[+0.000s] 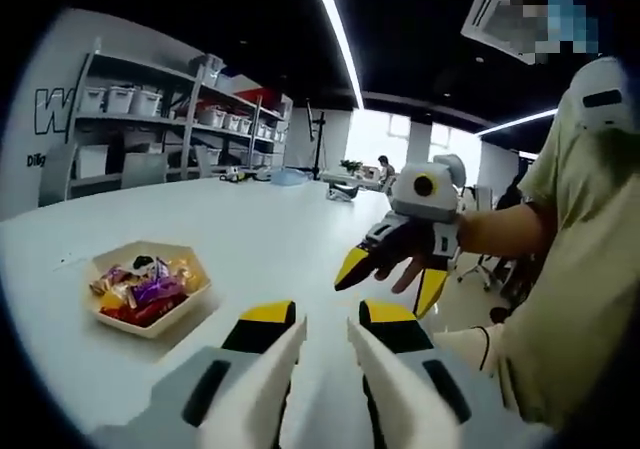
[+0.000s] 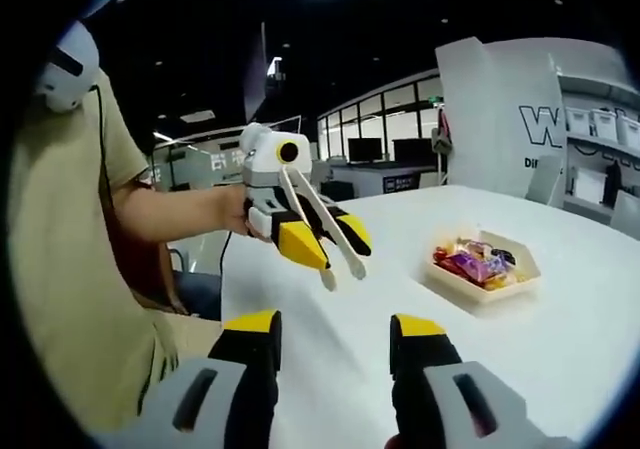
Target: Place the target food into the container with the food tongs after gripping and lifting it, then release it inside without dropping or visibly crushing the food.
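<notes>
A beige hexagonal tray (image 1: 190,314) (image 2: 520,282) of wrapped candies (image 1: 145,291) (image 2: 472,262) sits on the white table (image 1: 260,219) (image 2: 570,349). In the left gripper view it lies to the left of my jaws. My left gripper (image 1: 325,314) (image 2: 330,244) holds white food tongs (image 1: 275,369) (image 2: 335,254) between its yellow-tipped jaws, with the tong arms apart and nothing between them. My right gripper (image 2: 335,324) (image 1: 392,281) is open and empty, held in a hand above the table's near edge. Both grippers hang in the air, well short of the tray.
The person (image 1: 575,269) (image 2: 70,219) stands close at the table's edge. Shelves with white bins (image 1: 150,109) (image 2: 600,129) line the wall beyond the table. Desks and chairs (image 1: 350,179) stand further back.
</notes>
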